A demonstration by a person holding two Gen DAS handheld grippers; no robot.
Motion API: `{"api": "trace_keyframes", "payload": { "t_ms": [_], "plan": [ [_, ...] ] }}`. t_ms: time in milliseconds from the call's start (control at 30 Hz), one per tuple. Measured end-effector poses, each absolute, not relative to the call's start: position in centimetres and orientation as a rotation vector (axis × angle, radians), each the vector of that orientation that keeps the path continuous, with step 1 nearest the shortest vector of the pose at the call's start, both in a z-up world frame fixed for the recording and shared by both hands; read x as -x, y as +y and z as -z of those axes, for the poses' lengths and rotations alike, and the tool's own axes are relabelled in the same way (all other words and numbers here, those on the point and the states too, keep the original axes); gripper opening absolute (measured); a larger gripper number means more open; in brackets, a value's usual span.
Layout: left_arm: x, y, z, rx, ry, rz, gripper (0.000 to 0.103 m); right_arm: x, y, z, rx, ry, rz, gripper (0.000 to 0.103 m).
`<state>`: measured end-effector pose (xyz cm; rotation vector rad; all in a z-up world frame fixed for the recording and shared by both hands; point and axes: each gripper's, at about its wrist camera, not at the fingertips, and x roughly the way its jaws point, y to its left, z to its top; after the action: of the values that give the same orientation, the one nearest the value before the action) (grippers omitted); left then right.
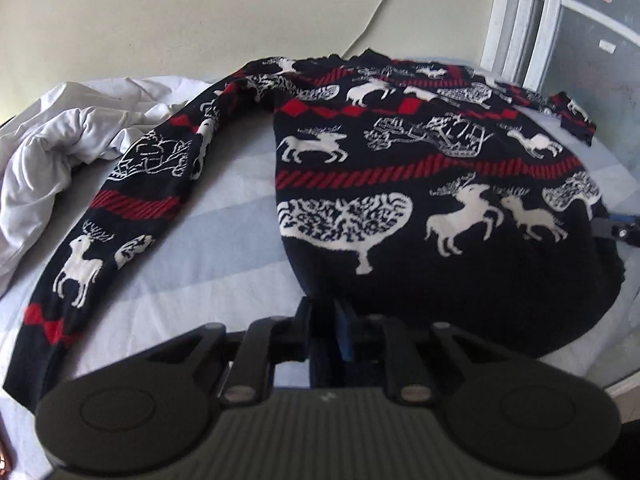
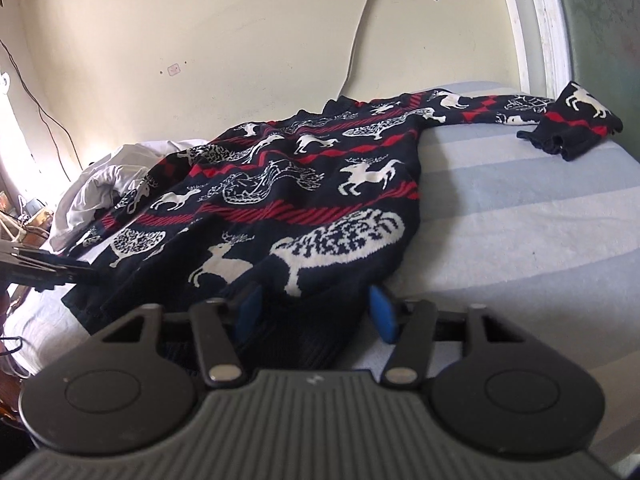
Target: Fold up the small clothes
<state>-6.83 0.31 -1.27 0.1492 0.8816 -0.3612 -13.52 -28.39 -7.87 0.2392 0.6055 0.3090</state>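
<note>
A navy knit sweater with white reindeer and red stripes lies flat on a striped bed, with one sleeve stretched toward the near left. My left gripper is shut on the sweater's bottom hem at its left corner. In the right wrist view the same sweater runs away from me, its other sleeve folded at the far right. My right gripper is open, and its blue pads straddle the hem at the right corner. The left gripper shows at the left edge there.
A crumpled white garment lies on the bed at the left beyond the sleeve. The blue and white striped sheet covers the bed. A wall with a hanging cable stands behind, and a white door frame is at the right.
</note>
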Motion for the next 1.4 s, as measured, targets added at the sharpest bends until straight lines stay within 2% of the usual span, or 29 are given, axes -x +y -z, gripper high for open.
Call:
{"api": "trace_keyframes", "payload": {
  "t_ms": [33, 233, 333, 400, 500, 533, 567, 600, 633, 667, 700, 833, 1000, 1100, 1233, 1400],
  "plan": [
    [7.0, 0.4, 1.1, -0.146, 0.883, 0.367, 0.011, 13.4, -28.3, 7.9, -0.229, 0.62, -0.304, 0.013],
    [12.3, 1.1, -2.6, -0.091, 0.818, 0.509, 0.008, 16.9, -30.6, 3.1, -0.177, 0.521, -0.232, 0.012],
    [14.3, 0.7, -1.8, -0.085, 0.852, 0.545, 0.005, 18.5, -32.2, 1.7, -0.075, 0.514, -0.121, 0.012],
    [14.3, 0.6, -0.1, -0.093, 0.886, 0.52, 0.006, 18.1, -33.0, 2.7, -0.067, 0.582, -0.105, 0.013],
    [12.9, 1.7, 1.7, -0.051, 0.952, 0.457, 0.011, 16.8, -32.2, 5.4, -0.024, 0.735, -0.127, 0.018],
    [12.6, 2.4, 1.6, -0.017, 0.951, 0.445, 0.011, 16.7, -31.7, 5.8, 0.023, 0.742, -0.104, 0.03],
    [12.3, 3.4, 1.3, 0.004, 0.94, 0.418, 0.013, 16.6, -31.1, 5.6, 0.076, 0.728, -0.079, 0.038],
    [12.0, 4.3, 0.9, 0.014, 0.916, 0.38, 0.025, 16.7, -31.0, 5.0, 0.105, 0.692, -0.064, 0.046],
    [11.8, 5.3, 0.4, 0.027, 0.885, 0.339, 0.04, 16.9, -30.9, 4.2, 0.117, 0.646, -0.059, 0.047],
    [11.5, 6.4, -0.1, 0.049, 0.857, 0.297, 0.046, 16.9, -30.9, 3.3, 0.116, 0.604, -0.064, 0.047],
    [11.2, 7.6, -0.5, 0.075, 0.836, 0.257, 0.049, 16.8, -30.9, 2.4, 0.106, 0.568, -0.075, 0.047],
    [10.4, 11.9, -1.3, 0.131, 0.784, 0.065, 0.051, 14.8, -28.9, 0.0, 0.029, 0.467, -0.202, 0.049],
    [10.3, 16.8, -1.5, 0.192, 0.776, -0.081, 0.054, 10.8, -20.8, 0.4, 0.037, 0.474, -0.477, 0.049],
    [11.4, 19.2, -2.2, 0.231, 0.726, -0.111, 0.056, 8.8, -12.8, 0.3, 0.151, 0.481, -0.696, 0.049],
    [13.3, 20.8, -2.4, 0.27, 0.675, -0.129, 0.057, 8.3, -0.4, 1.2, 0.506, 0.393, -0.939, 0.049],
    [15.8, 22.2, -2.1, 0.275, 0.662, -0.161, 0.057, 7.6, 10.8, 6.3, 1.011, 0.224, -0.951, 0.046]
  ]
}}
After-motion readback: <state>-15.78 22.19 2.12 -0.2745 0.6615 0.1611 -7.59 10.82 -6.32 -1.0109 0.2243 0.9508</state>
